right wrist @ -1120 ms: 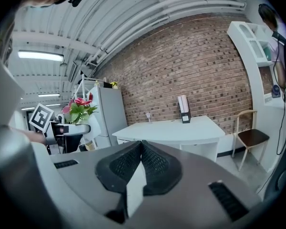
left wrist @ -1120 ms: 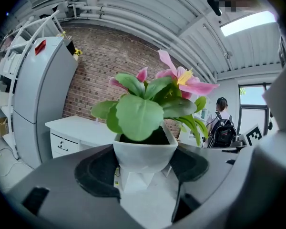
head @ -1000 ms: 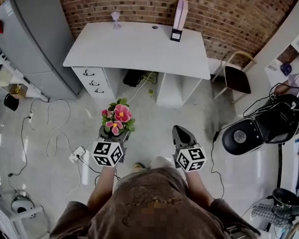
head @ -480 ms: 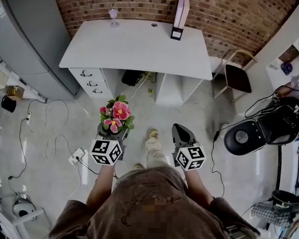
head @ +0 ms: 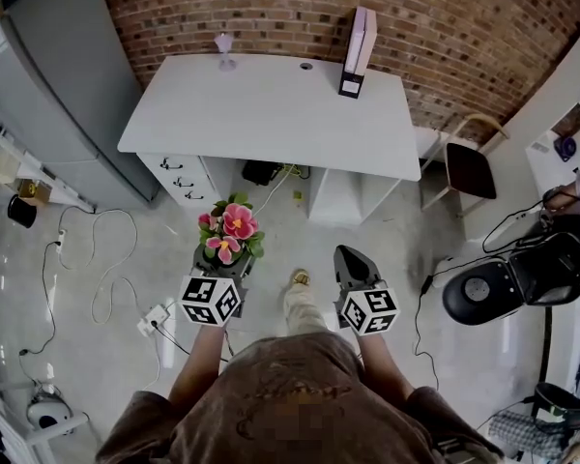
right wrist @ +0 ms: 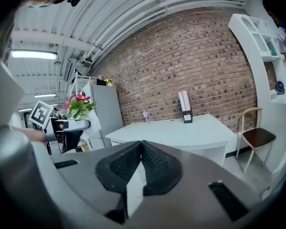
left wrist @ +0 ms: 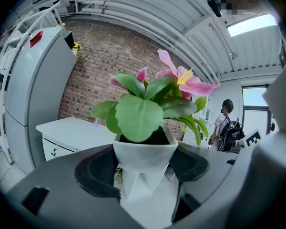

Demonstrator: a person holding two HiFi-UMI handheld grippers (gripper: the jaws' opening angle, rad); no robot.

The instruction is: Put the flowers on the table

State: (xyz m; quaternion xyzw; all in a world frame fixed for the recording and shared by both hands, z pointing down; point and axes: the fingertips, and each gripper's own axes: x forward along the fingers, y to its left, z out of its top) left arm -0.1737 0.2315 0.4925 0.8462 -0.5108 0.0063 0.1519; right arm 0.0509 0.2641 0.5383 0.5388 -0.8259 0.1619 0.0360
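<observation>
The left claw [head: 221,262] grips a white pot [left wrist: 144,152] between its two jaws, and the pot stands upright in that grip. Pink flowers [head: 231,228] with broad green leaves rise out of it (one bloom shows a yellow centre). The plant hangs over the floor [head: 97,249], in front of the white surface [head: 271,114] and well apart from it. The right claw [head: 348,255] is level with the left one, its jaws pressed together at the tips with nothing between them. On the surface, near the brick wall [head: 271,8], stand a small pink glass [head: 224,48] and an upright file box [head: 354,51]. A chair [head: 467,167] stands to the right of the surface.
</observation>
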